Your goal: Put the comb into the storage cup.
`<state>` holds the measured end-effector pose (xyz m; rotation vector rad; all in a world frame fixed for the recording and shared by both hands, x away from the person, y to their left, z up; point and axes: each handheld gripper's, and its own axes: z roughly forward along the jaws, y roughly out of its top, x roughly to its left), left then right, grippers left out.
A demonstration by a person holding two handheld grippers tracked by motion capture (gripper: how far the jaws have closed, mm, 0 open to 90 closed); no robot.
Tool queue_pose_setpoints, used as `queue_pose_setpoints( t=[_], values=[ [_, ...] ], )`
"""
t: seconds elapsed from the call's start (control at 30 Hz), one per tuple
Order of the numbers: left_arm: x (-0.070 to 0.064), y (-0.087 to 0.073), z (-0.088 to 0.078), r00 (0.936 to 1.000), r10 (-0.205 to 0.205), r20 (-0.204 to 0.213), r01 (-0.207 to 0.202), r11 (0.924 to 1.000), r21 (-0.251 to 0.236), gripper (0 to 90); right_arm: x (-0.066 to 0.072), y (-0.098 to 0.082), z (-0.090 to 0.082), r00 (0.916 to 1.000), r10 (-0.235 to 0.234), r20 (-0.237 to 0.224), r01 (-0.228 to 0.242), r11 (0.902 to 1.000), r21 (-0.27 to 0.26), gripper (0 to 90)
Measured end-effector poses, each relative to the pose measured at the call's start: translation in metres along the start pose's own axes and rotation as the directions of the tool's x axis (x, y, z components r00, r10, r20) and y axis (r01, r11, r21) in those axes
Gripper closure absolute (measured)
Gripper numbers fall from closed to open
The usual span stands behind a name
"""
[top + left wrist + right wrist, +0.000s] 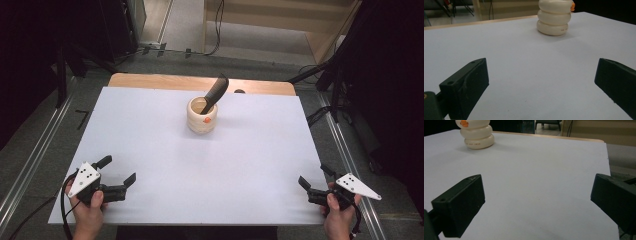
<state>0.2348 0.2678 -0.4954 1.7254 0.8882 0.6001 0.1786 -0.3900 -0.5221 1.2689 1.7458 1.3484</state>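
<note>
White sheet [150, 150] lies bare; pot [202, 116] stands far beyond both gaping tongs (left [116, 176], right [314, 178]), probably rigid, grippable at rim.

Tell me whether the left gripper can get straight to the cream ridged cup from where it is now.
Probably yes. The left gripper is open at the near left corner, and only bare white table lies between it and the cup. The black tool leans out the far side.

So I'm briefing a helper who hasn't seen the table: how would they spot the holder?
On the white table, look toward the far middle. The cream holder stands there alone, built like stacked rings, with a small orange mark on its side and a black comb leaning out of it.
</note>
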Motion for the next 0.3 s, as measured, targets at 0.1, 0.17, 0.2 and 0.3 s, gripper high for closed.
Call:
queue_pose_setpoints(
  t=[0.1, 0.17, 0.2, 0.3],
  values=[
    [0.0, 0.0, 0.0001, 1.0, -0.001, -0.002, 0.001, 1.0, 0.0, 0.0, 0.0005, -0.0001, 0.0003, 1.0, 0.0, -0.001, 0.0, 1.0, 0.002, 0.0],
    [0.0, 0.0, 0.0002, 1.0, -0.004, -0.001, 0.004, 1.0, -0.001, 0.0, 0.0008, -0.0001, 0.0009, 1.0, -0.005, 0.001, 0.005, 1.0, 0.004, 0.0],
    [0.0, 0.0, 0.0001, 1.0, -0.005, -0.003, 0.005, 1.0, 0.0, 0.0, 0.0012, -0.0001, 0.0014, 1.0, -0.001, 0.002, 0.001, 1.0, 0.004, 0.0],
    [0.0001, -0.0001, 0.0006, 1.0, -0.004, -0.001, 0.004, 1.0, -0.002, 0.0, 0.0015, 0.0001, 0.0027, 1.0, -0.002, 0.008, 0.002, 0.9999, 0.012, 0.0]
  ],
)
